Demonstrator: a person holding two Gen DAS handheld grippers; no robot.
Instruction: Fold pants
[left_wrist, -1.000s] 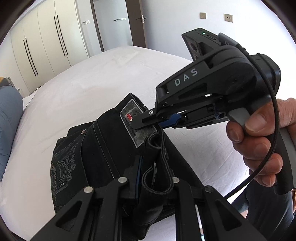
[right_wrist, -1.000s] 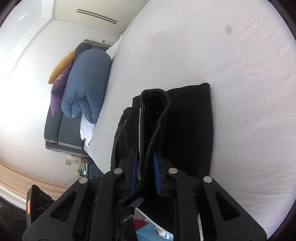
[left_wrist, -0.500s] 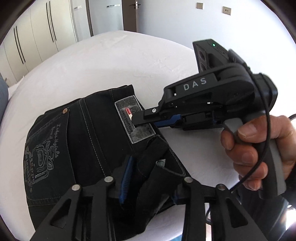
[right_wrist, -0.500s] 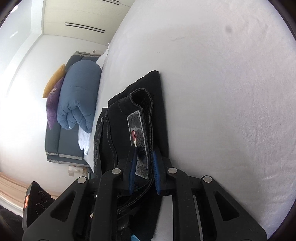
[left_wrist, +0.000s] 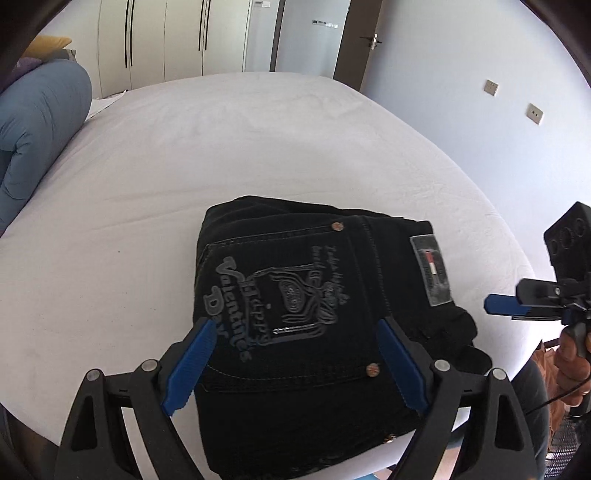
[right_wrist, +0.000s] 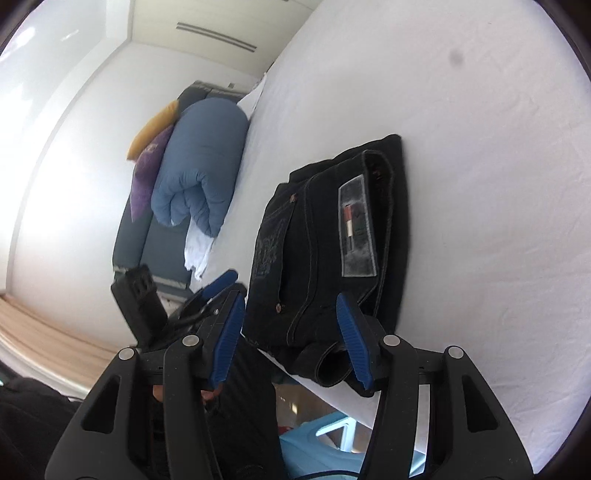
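Observation:
The black pants (left_wrist: 314, 310) lie folded into a compact stack near the front edge of the white bed (left_wrist: 184, 155), back pocket print and grey waistband label facing up. My left gripper (left_wrist: 295, 362) is open and empty, its blue pads hovering just above the stack's near side. My right gripper (right_wrist: 291, 336) is open and empty, off the bed's edge beside the waistband end of the pants (right_wrist: 332, 236). The right gripper also shows at the right edge of the left wrist view (left_wrist: 506, 306).
A rolled blue duvet (left_wrist: 33, 122) and yellow and purple pillows (right_wrist: 151, 147) lie at the head of the bed. Wardrobes and a door stand beyond the far side. A light blue object (right_wrist: 317, 446) sits on the floor below the bed's edge.
Both grippers have let go of the waistband and opened. The pants now lie flat and folded on the bed. Both grippers have drawn back from the stack.

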